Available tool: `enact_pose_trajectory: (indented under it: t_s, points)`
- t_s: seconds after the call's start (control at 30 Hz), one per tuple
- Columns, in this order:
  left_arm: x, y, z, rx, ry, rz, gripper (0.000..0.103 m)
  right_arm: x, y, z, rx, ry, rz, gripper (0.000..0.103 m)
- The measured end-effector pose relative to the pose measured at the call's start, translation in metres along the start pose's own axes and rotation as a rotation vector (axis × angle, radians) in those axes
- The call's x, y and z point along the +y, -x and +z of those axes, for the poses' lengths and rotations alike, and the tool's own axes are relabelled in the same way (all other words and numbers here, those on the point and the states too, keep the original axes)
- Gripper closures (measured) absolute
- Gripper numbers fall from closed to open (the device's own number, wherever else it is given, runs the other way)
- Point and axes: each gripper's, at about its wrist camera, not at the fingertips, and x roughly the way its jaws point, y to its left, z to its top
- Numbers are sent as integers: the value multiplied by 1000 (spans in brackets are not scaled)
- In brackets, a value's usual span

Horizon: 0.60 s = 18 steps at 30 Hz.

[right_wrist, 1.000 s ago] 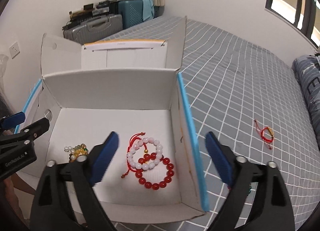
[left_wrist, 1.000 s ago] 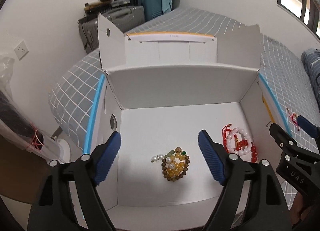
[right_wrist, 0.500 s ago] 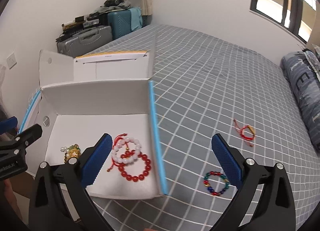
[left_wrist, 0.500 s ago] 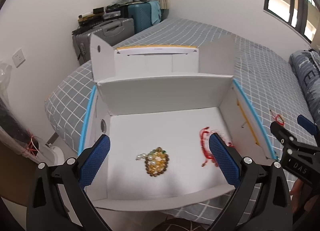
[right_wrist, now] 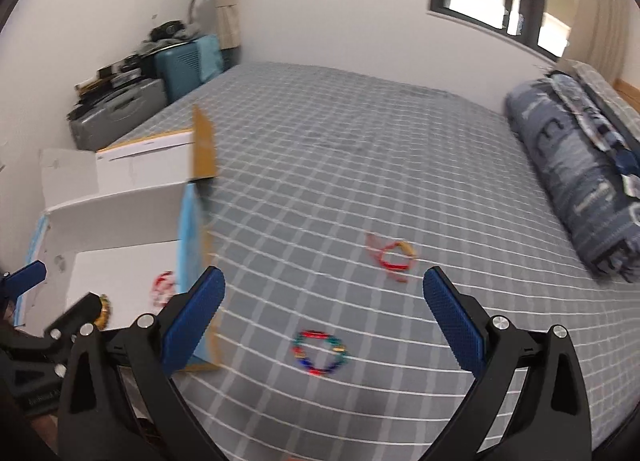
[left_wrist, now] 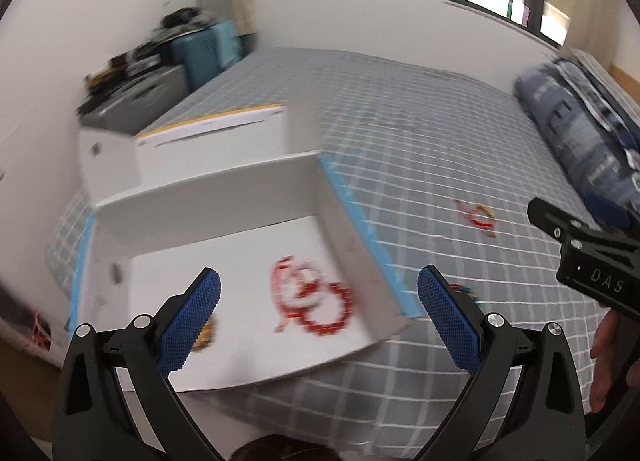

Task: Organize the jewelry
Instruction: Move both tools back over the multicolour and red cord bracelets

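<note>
Both grippers stand released with nothing between their blue pads. The right gripper (right_wrist: 324,313) looks down the bed (right_wrist: 400,149) at two bracelets not yet put away. The multicoloured bracelet (right_wrist: 320,353) lies flat on the bed cover near the front edge, just beside the right wall of the white box (right_wrist: 120,213), and sits almost centred between the right jaws, a little ahead of them. The red cord bracelet (right_wrist: 394,257) lies farther up the bed and slightly right. The left gripper (left_wrist: 318,309) faces the box's right side, where the red and white bead bracelets (left_wrist: 312,301) already rest on the box floor; a yellow bead bracelet (left_wrist: 206,335) peeks out behind its left pad. The right hand is likely the nearer one for the multicoloured loop, which is round and favours no particular grip direction.
</note>
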Motion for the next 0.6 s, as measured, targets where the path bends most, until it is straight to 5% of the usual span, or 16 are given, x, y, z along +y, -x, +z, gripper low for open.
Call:
enact_pose_trajectory:
  t_s: [0.4,0.6]
  points:
    - [-132,-50,-6,75,-150,-121,6,-123,-21,-9,48,-94,-141,8]
    - [-158,-94,-10,130,-169,-141,6,-152,-66,-14,96,-108,-147,8]
